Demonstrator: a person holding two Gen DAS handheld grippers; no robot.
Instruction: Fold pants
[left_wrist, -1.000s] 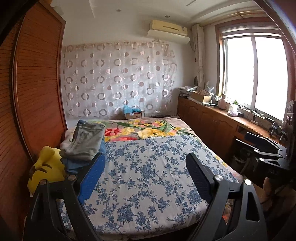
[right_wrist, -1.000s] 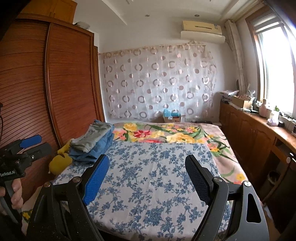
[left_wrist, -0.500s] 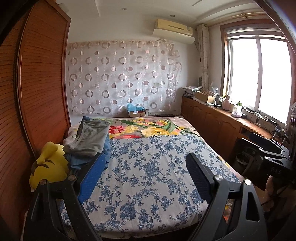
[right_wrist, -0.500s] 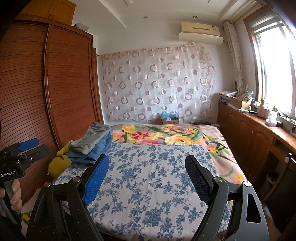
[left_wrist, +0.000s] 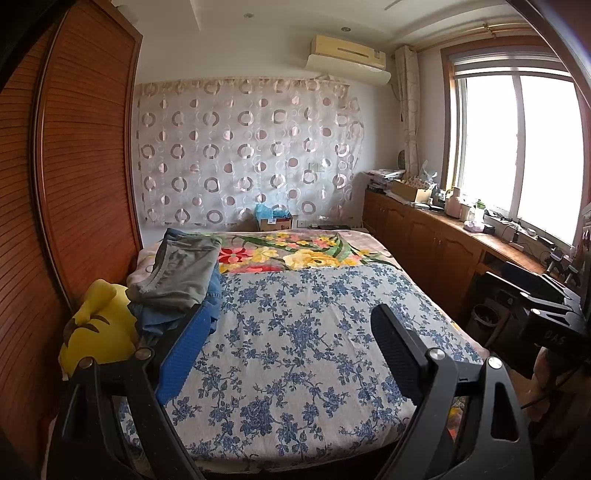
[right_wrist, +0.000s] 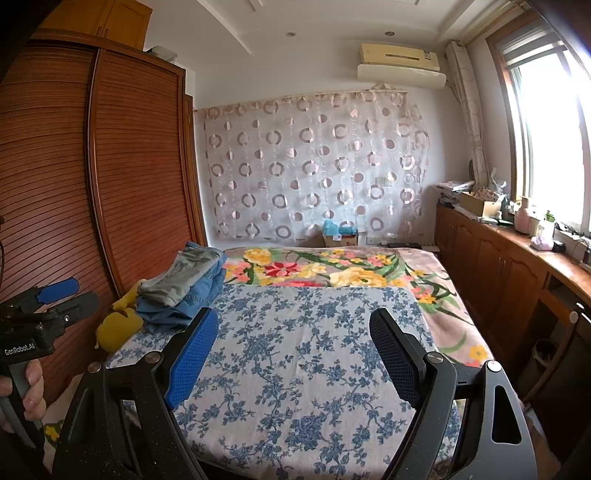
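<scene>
A pile of pants lies at the bed's far left: grey pants (left_wrist: 181, 273) (right_wrist: 184, 275) on top of blue jeans (left_wrist: 216, 295) (right_wrist: 199, 299). My left gripper (left_wrist: 291, 350) hovers open over the near part of the blue-flowered sheet (left_wrist: 303, 332), short of the pile, with nothing between its fingers. My right gripper (right_wrist: 293, 350) also stands open and empty over the sheet (right_wrist: 303, 350), with the pile ahead to its left. In the right wrist view the left gripper (right_wrist: 68, 295) shows at the left edge, held by a hand (right_wrist: 31, 384).
A yellow plush toy (left_wrist: 99, 328) (right_wrist: 118, 325) lies against the pile, next to the wooden wardrobe (left_wrist: 85, 184). A bright floral blanket (left_wrist: 295, 254) covers the bed's far half. Wooden cabinets (left_wrist: 424, 240) with clutter run under the window on the right.
</scene>
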